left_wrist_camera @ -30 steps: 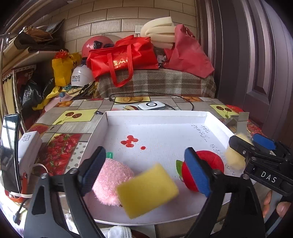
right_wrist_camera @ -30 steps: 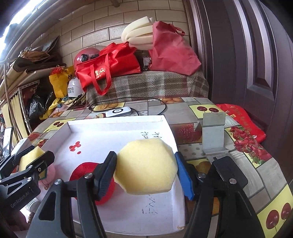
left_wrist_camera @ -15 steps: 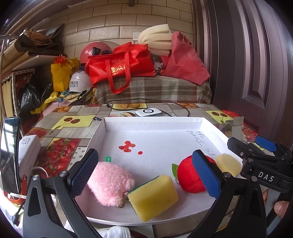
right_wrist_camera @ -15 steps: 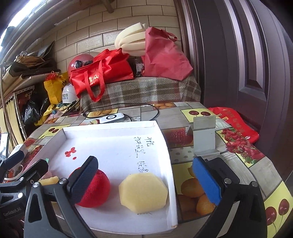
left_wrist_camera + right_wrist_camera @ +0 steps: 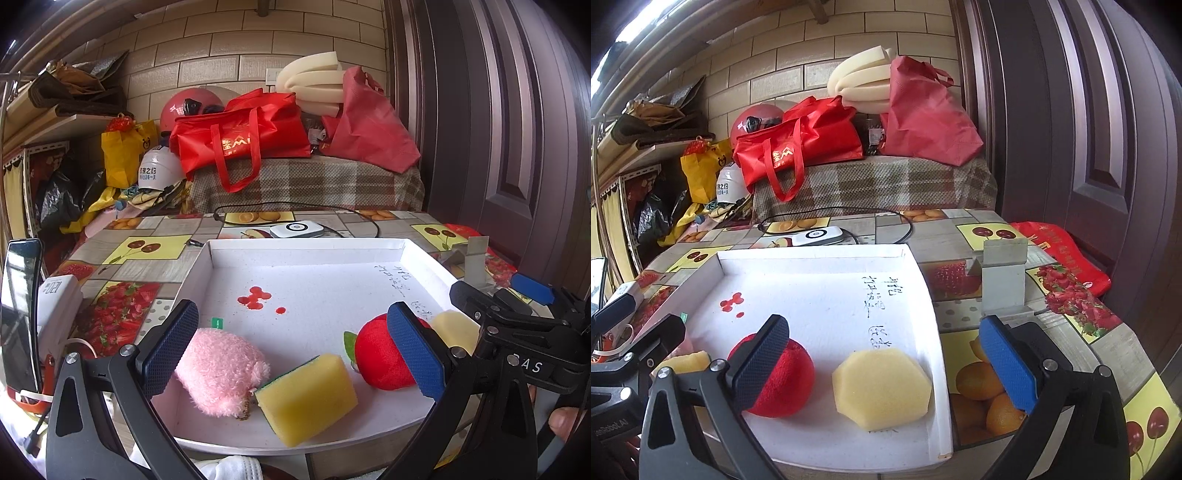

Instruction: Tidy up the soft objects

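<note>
A white tray (image 5: 303,266) lies on the table. In the left wrist view a pink plush (image 5: 219,371), a yellow sponge block with a green edge (image 5: 306,397), a red plush apple (image 5: 384,360) and a pale yellow foam piece (image 5: 452,328) rest along its near edge. My left gripper (image 5: 291,354) is open and empty above the plush and sponge. In the right wrist view my right gripper (image 5: 882,365) is open and empty over the octagonal yellow foam (image 5: 882,389), with the red apple (image 5: 779,380) to its left.
A white device with a black cable (image 5: 297,229) lies behind the tray. A grey metal bracket (image 5: 1003,280) stands right of the tray. A phone (image 5: 18,314) and a white box (image 5: 59,310) sit at the left. Red bags (image 5: 243,136) pile on a plaid bench behind.
Both grippers opened. The left one let go of the yellow sponge and the right one let go of the octagonal foam; both now rest on the tray. Both grippers drew back slightly.
</note>
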Tool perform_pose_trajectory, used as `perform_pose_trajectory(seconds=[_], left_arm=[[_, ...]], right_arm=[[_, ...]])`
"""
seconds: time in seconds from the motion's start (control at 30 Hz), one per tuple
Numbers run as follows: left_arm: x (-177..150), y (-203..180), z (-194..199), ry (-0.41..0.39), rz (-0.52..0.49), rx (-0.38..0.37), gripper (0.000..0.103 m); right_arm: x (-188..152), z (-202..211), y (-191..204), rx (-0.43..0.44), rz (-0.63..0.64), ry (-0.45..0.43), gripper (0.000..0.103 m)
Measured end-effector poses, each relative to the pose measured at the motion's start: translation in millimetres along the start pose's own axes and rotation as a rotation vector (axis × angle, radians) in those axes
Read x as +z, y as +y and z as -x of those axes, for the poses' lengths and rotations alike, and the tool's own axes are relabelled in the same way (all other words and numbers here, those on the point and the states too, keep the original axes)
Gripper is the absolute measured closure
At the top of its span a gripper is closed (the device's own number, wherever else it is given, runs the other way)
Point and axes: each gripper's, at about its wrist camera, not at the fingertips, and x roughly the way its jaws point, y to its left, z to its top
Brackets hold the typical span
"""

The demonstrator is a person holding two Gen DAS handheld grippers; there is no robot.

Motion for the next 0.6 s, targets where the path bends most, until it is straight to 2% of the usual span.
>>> perform_pose_trajectory(seconds=[0.3,0.6], left_arm=[[1,-4,1,-0.009,-0.004,-0.009,0.0],[-1,-3,13,-0.025,-0.008,-0.041,0.0]], right_arm=[[0,1,-2,0.002,-0.012,-0.013,0.0],[-2,8,-18,-0.033,-0.092,-0.024,0.0]])
